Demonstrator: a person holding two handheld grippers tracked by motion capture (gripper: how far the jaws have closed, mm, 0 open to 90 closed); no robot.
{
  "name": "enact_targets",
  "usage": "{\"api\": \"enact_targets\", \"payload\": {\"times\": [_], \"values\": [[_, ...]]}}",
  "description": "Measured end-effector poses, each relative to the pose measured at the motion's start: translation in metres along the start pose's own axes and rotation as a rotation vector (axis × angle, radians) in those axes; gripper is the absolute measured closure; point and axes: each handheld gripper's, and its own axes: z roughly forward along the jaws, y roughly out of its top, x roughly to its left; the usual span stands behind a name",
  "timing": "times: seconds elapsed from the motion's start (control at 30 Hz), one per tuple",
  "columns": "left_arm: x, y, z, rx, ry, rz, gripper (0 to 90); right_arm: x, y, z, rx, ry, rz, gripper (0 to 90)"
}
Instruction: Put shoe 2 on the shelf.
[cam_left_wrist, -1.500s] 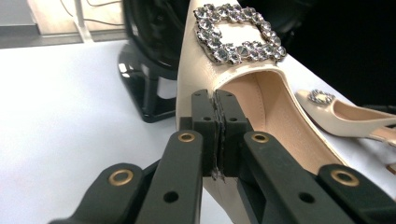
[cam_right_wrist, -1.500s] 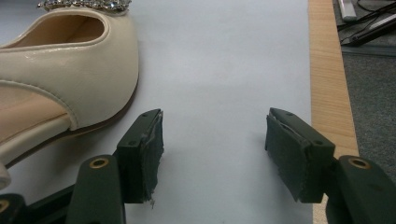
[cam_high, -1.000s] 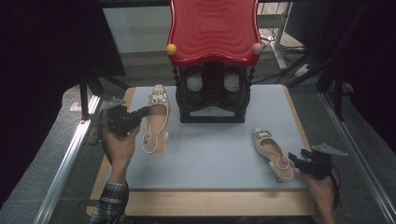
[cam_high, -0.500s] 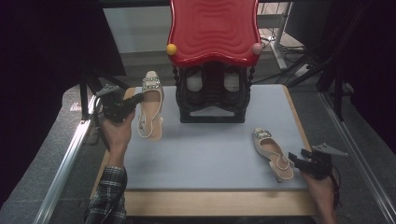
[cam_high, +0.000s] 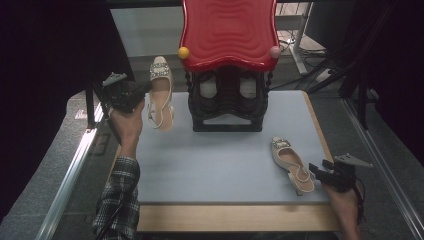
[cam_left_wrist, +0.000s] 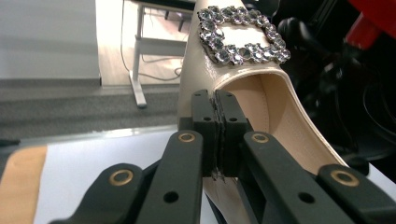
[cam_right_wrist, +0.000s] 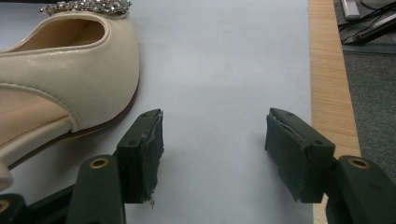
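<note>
A beige slingback shoe (cam_high: 161, 95) with a rhinestone buckle hangs in the air left of the shoe rack (cam_high: 227, 112), toe pointing away. My left gripper (cam_high: 145, 90) is shut on its side edge; in the left gripper view the jaws (cam_left_wrist: 219, 135) pinch the rim of the shoe (cam_left_wrist: 252, 93) just behind the buckle. The matching shoe (cam_high: 290, 162) lies on the blue-grey mat (cam_high: 225, 160) at the front right. My right gripper (cam_high: 316, 170) rests just right of its heel, open, with bare mat between its pads (cam_right_wrist: 144, 154) and the shoe (cam_right_wrist: 70, 84) to their left.
The black rack has a wavy red top (cam_high: 227, 30) and holds a pair of pale shoes (cam_high: 207, 86) inside. The mat lies on a wooden table whose front edge (cam_high: 235, 217) shows. A metal rail (cam_high: 70, 180) runs along the left.
My left gripper has lifted the shoe off the mat and carried it up and away, to beside the rack's red top. The right gripper and its shoe have stayed put.
</note>
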Motion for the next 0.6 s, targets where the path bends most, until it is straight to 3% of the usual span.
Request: {"api": "enact_targets", "payload": {"times": [0.43,0.6], "values": [[0.008,0.039,0.021,-0.069,-0.003,-0.035,88.5,-0.001,0.000,0.000,-0.002,0.006,0.007,37.1],[0.007,0.054,0.028,-0.087,-0.003,-0.031,88.7,-0.001,-0.001,-0.001,-0.005,0.008,0.006,37.0]]}}
